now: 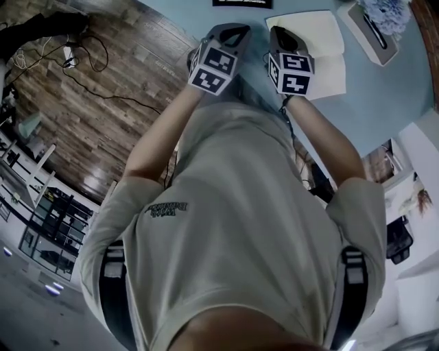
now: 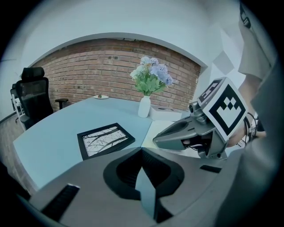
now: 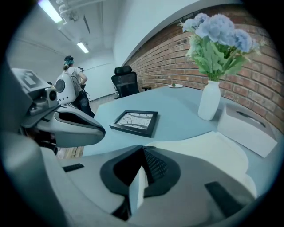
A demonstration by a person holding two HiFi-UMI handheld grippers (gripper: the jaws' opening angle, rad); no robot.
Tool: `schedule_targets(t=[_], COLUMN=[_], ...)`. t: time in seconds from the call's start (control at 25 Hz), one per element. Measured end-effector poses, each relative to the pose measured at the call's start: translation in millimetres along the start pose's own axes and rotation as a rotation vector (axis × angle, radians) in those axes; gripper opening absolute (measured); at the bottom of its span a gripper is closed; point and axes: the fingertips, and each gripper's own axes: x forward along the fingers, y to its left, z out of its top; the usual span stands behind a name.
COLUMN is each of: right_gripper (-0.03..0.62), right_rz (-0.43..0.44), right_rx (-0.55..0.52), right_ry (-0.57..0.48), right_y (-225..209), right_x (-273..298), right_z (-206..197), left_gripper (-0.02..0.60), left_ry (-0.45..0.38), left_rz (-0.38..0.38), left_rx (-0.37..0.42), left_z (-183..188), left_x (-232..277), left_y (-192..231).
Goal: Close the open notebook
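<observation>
Nearest the head camera, the person's grey shirt (image 1: 240, 226) fills the view, and both forearms reach toward 12 o'clock. The left gripper (image 1: 233, 33) hovers over the pale blue table (image 1: 384, 96) with its jaws together and nothing between them. Just to its right, the right gripper (image 1: 281, 34) also has its jaws pressed together and empty. Its tip is over the near left part of the open notebook (image 1: 322, 41), though whether it touches the page cannot be told. The notebook lies flat with its white pages up, straight ahead of the right gripper's jaws and at about 1 o'clock from the left gripper's. In the right gripper view, a black picture frame (image 3: 135, 122) lies flat on the table at 11 o'clock. A white vase (image 3: 209, 99) of blue and white flowers (image 3: 217, 40) stands at 1 o'clock. A white box (image 3: 246, 126) sits just beside the vase at 2 o'clock, past the notebook's far edge. The tabletop is smooth and curves round at its edge. Beyond it is a red brick wall (image 2: 88, 71), with a black office chair (image 2: 31, 99) at the table's far left. Dark wood-plank flooring (image 1: 89, 103) strewn with cables (image 1: 89, 62) lies to the person's left. Farther off, another person (image 3: 73, 75) stands under strip ceiling lights (image 3: 49, 11).
</observation>
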Motion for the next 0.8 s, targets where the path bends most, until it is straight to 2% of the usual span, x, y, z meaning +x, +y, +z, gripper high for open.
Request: schedule_targets(t=[0.16, 0.4, 0.6, 0.8], right_gripper=[0.002, 0.003, 0.003, 0.003], right_rz=[-0.015, -0.112, -0.214, -0.274], right_rx=[0.023, 0.162, 0.323, 0.478], right_ry=[-0.028, -0.079, -0.047, 0.038], right_y=[-5.1, -28.5, -50.0, -53.9], right_x=[-38.7, -106.8, -148.2, -170.9], right_z=[3.5, -13.9, -57.9, -118.7], left_gripper=[0.015, 0.014, 0.014, 0.015], left_ry=[0.000, -0.004, 0.019, 0.078], left_rz=[-0.016, -0.100, -0.196, -0.291], left_rx=[-0.002, 0.077, 0.110, 0.182], left_z=[10.1, 33.5, 37.4, 13.7], left_x=[-7.8, -10.7, -7.8, 5.3], left_y=[-20.5, -64.4, -102.0, -143.8])
